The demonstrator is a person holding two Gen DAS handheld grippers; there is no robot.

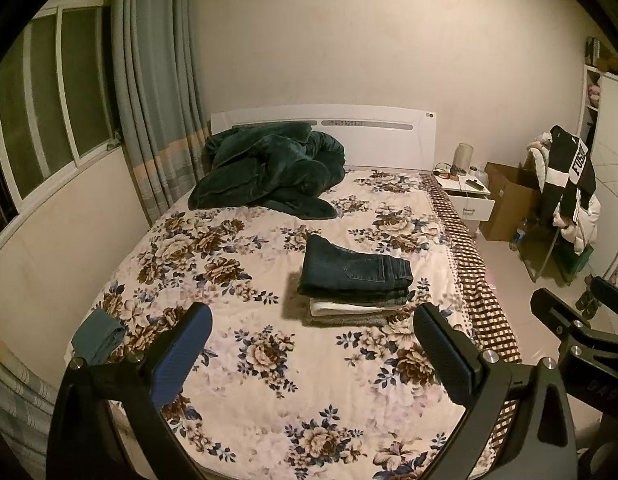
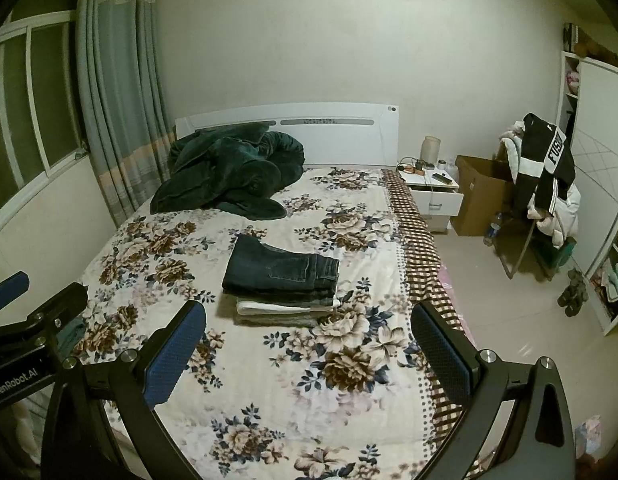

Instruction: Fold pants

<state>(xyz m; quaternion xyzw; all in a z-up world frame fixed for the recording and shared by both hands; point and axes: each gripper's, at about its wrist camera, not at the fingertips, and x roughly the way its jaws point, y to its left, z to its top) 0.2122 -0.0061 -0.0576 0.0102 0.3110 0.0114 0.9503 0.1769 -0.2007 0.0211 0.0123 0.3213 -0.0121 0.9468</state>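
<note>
Left wrist view: we held the left gripper [image 1: 313, 344] and right gripper [image 2: 309, 340] spread wide, empty, above the bed's [image 1: 349, 400] foot. Folded jeans [image 1: 355, 270] topped a stack mid-bed, below the green blanket [image 1: 269, 172]. We judged folding done; one blue garment [image 1: 101, 338] possibly left.
</note>
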